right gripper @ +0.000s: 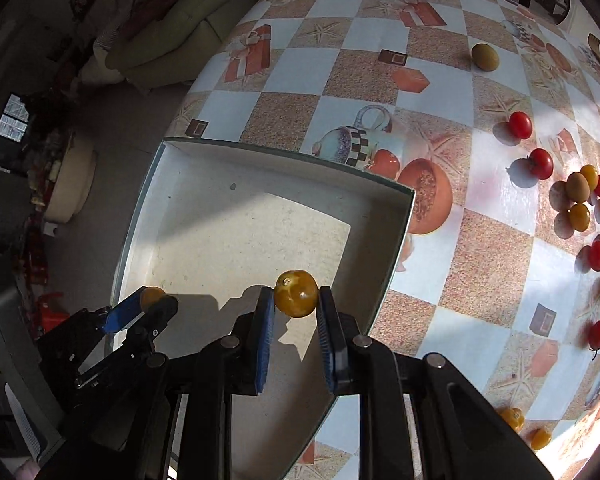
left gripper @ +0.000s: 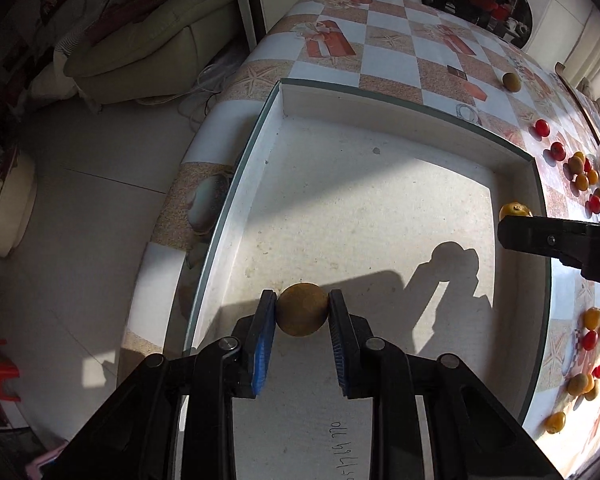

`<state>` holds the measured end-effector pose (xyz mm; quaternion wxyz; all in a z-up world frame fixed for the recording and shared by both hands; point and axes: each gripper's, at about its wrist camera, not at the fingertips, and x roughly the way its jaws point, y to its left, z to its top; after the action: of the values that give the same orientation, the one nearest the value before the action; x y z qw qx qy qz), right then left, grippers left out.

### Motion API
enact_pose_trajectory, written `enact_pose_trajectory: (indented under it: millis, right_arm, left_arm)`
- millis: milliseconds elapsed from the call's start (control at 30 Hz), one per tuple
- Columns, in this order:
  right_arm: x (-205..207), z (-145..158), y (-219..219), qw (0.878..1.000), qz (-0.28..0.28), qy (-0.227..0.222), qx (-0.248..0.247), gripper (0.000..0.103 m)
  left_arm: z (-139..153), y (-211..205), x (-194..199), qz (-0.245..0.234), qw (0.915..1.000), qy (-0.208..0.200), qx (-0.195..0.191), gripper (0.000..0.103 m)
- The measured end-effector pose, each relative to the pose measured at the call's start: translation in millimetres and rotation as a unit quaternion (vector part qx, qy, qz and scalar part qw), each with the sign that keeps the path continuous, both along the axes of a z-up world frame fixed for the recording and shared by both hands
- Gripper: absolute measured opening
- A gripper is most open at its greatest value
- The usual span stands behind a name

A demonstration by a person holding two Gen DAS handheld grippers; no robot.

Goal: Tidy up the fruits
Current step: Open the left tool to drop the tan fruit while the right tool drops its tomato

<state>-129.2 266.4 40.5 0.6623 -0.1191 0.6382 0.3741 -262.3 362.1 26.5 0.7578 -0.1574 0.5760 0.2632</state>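
Observation:
My left gripper [left gripper: 302, 309] is shut on a brown round fruit [left gripper: 302, 309] and holds it over the near part of a shallow white box [left gripper: 380, 208]. My right gripper [right gripper: 296, 294] is shut on a yellow tomato [right gripper: 296, 294] over the same box [right gripper: 228, 224], near its right side. In the right wrist view the left gripper [right gripper: 152, 300] shows at the lower left with its fruit [right gripper: 151, 296]. In the left wrist view the right gripper [left gripper: 516, 220] enters from the right with the yellow tomato [left gripper: 514, 210]. The box holds no fruit.
The box sits at the left edge of a checkered table [right gripper: 340, 76]. Red tomatoes [right gripper: 520, 125], yellow tomatoes [right gripper: 580, 216] and brown fruits [right gripper: 485, 56] lie scattered to the right. A sofa [left gripper: 152, 48] and the floor [left gripper: 80, 220] are to the left.

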Motion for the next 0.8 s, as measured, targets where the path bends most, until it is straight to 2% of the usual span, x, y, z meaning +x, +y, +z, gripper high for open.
enact_pose_trajectory:
  millis: [333, 367, 400, 433, 467, 533, 567, 600, 633, 700, 800]
  right_arm:
    - [1, -26, 18, 0.999, 0.003, -0.016, -0.036, 0.025]
    - [0, -26, 19, 0.999, 0.003, -0.021, -0.034, 0.025]
    - [-1, -26, 20, 0.999, 0.005, -0.024, -0.036, 0.025]
    - [-3, -27, 21, 0.999, 0.007, -0.028, -0.037, 0.025]
    - [-5, -25, 21, 0.999, 0.009, -0.029, -0.037, 0.026]
    - [-6, -26, 22, 0.999, 0.009, -0.024, -0.034, 0.028]
    - [-5, -26, 23, 0.999, 0.008, -0.022, -0.032, 0.032]
    - [-5, -26, 23, 0.999, 0.008, -0.018, -0.028, 0.043]
    - [-5, -26, 23, 1.0, 0.008, -0.013, -0.024, 0.049]
    - [-6, -21, 23, 1.0, 0.006, -0.01, -0.009, 0.071]
    - [-3, -2, 14, 1.0, -0.004, -0.018, 0.01, 0.08]
  left_arm:
    - [-5, 0, 6, -0.028, 0.9993, 0.004, 0.023, 0.03]
    - [-5, -1, 6, -0.027, 0.9992, 0.005, 0.03, 0.035]
    - [-4, -1, 6, -0.025, 0.9989, 0.006, 0.038, 0.066]
    - [-2, 0, 5, -0.025, 0.9988, -0.002, 0.043, 0.084]
    - [0, 0, 4, -0.027, 0.9987, -0.011, 0.042, 0.084]
    - [0, -2, 5, -0.034, 0.9981, -0.004, 0.052, 0.084]
    - [-1, -2, 6, -0.037, 0.998, 0.0, 0.051, 0.084]
    - [-1, -2, 6, -0.038, 0.9982, 0.001, 0.047, 0.084]
    - [-1, -2, 6, -0.039, 0.9984, 0.001, 0.042, 0.084]
    - [0, -3, 4, -0.041, 0.9984, 0.0, 0.04, 0.084]
    - [2, -7, 3, -0.046, 0.9981, 0.002, 0.041, 0.084]
